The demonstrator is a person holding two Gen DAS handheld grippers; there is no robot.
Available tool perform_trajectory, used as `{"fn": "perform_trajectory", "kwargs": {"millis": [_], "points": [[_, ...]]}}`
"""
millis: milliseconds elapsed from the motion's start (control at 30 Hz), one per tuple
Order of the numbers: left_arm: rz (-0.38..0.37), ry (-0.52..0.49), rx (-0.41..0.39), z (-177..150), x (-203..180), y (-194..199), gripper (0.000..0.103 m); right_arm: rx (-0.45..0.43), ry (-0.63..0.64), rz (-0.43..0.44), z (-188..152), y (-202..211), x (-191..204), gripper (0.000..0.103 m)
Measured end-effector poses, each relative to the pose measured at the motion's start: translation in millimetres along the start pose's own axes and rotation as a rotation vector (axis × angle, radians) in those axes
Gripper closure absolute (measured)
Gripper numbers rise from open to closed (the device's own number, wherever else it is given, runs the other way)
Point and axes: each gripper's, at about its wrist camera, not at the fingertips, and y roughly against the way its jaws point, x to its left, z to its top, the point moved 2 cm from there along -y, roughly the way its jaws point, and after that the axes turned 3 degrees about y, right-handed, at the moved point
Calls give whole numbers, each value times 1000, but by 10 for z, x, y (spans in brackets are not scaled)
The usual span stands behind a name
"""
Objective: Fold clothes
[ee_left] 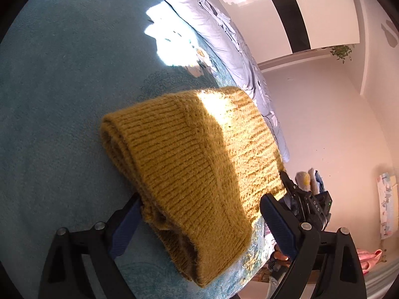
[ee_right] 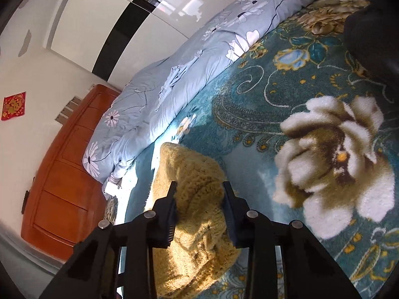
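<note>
While the mustard knit sweater point(ee_left: 189, 169) lies folded on the teal blanket point(ee_left: 62, 87), the right gripper point(ee_right: 199, 194) pinches its edge and the left gripper point(ee_left: 197, 221) straddles it released, so the next fold likely needs both clamped.

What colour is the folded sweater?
Mustard yellow sweater, ribbed knit; clearest in the left wrist view.
</note>
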Motion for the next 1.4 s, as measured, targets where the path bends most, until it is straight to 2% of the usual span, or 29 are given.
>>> {"fn": "perform_trajectory", "kwargs": {"millis": [200, 367, 467, 600, 667, 700, 733, 767, 800, 867, 1000, 1033, 1100, 1267, 1300, 1400], "points": [[37, -18, 44, -53, 27, -65, 9, -95, -170, 22, -499, 559, -321, 70], [58, -67, 103, -117, 3, -206, 9, -109, -241, 10, -777, 721, -556, 70], [57, -104, 128, -143, -72, -348, 9, -93, -200, -6, -751, 723, -545, 69], [62, -135, 132, -142, -130, -450, 9, -83, -67, -104, -643, 788, -418, 60], [60, -135, 131, -124, -130, -472, 9, -75, -2, -144, -556, 813, -385, 54], [60, -136, 130, -126, -124, -471, 9, -67, 29, -159, -505, 809, -377, 44], [59, -137, 128, -134, -113, -462, 9, -58, 58, -167, -444, 781, -373, 38], [59, -138, 126, -143, -103, -453, 9, -55, 84, -177, -379, 745, -370, 38], [60, -138, 124, -142, -100, -453, 9, -38, 107, -170, -315, 686, -368, 38], [65, -142, 119, -132, -133, -489, 9, 35, 142, -120, -201, 497, -376, 38], [68, -141, 110, -112, -140, -540, 9, 196, 185, -74, -64, 61, -423, 37], [68, -139, 110, -103, -139, -542, 9, 234, 180, -65, -42, -32, -450, 33], [69, -137, 109, -91, -137, -545, 9, 275, 168, -43, 10, -161, -510, 27], [87, -152, 95, -108, -162, -560, 10, 335, 126, 52, 68, -332, -536, 27], [90, -157, 89, -112, -156, -553, 12, 344, 124, 69, 64, -356, -517, 27], [94, -153, 69, -123, -103, -497, 23, 373, 153, 84, 6, -428, -388, 45]]}}
